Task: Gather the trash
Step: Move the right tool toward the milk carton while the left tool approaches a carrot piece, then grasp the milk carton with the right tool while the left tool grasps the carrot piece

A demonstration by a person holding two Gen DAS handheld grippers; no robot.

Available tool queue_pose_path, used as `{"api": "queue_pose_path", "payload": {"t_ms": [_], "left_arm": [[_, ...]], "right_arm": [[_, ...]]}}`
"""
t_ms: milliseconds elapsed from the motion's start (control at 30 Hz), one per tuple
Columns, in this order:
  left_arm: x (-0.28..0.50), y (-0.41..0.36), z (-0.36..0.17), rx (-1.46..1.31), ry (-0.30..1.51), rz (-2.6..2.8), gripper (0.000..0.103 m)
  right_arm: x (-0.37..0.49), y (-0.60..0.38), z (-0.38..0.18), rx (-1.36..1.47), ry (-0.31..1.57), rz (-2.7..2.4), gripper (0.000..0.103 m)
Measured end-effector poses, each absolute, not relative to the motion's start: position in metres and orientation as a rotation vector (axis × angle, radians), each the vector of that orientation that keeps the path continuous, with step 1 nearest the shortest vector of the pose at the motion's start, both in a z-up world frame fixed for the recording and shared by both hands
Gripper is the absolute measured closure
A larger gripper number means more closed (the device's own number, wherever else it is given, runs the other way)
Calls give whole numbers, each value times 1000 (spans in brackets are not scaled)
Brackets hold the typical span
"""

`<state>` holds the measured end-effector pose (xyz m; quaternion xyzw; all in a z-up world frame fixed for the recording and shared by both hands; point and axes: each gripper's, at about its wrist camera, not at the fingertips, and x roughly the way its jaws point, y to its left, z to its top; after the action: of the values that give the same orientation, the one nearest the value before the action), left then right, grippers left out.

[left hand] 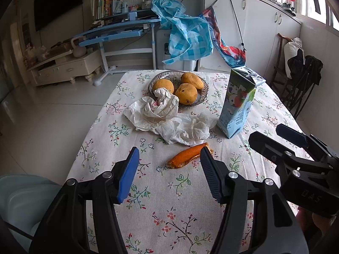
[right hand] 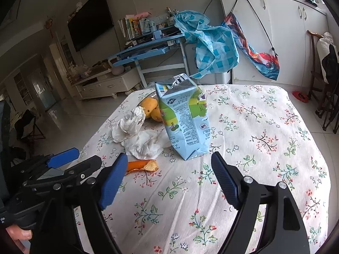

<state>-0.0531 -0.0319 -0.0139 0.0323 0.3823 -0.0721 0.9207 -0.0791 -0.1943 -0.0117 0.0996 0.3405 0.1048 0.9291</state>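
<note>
Nothing looked collected: peel (left hand: 187,155), tissues (left hand: 167,119) and carton (left hand: 237,103) lay by the bowl (left hand: 203,94), both hand-held grippers (left hand: 169,169) (right hand: 169,177) wide, empty.

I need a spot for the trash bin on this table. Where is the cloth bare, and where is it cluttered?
Bare cloth lies right of the milk carton, out to the table's right edge, and in the near strip under both grippers. The far-left middle is crowded: the fruit bowl, crumpled tissues against it, and the orange peel just in front.
</note>
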Motion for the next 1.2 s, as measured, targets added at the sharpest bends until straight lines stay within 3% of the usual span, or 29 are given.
{"api": "queue_pose_path", "payload": {"t_ms": [1200], "left_arm": [[-19, -22, -50, 39, 915, -119, 45]], "right_arm": [[-11, -192, -25, 163, 678, 167, 22]]}}
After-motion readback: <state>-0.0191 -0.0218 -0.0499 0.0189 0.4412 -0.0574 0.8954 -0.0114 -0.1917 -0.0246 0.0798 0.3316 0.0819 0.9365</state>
